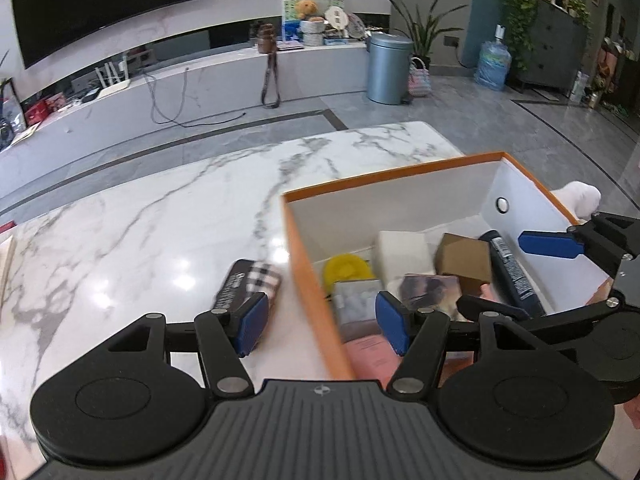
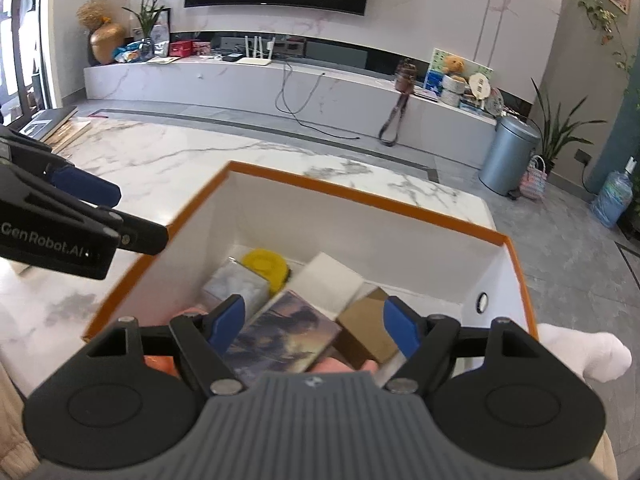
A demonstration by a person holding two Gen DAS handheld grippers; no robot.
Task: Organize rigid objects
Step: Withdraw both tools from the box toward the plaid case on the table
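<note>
The checked case (image 1: 249,289) is lying on the table just beyond the left gripper (image 1: 322,322), whose half-open jaws are holding nothing; its long axis is pointing away from them. The right gripper (image 2: 316,326) is hanging open and empty over the box (image 2: 360,204).

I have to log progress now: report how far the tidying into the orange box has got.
Mostly done: the orange box already holds a yellow lid, white block, brown carton, dark tube and picture cards. Nothing is in hand: left gripper and right gripper are open. Left: the plaid case on the table.
</note>
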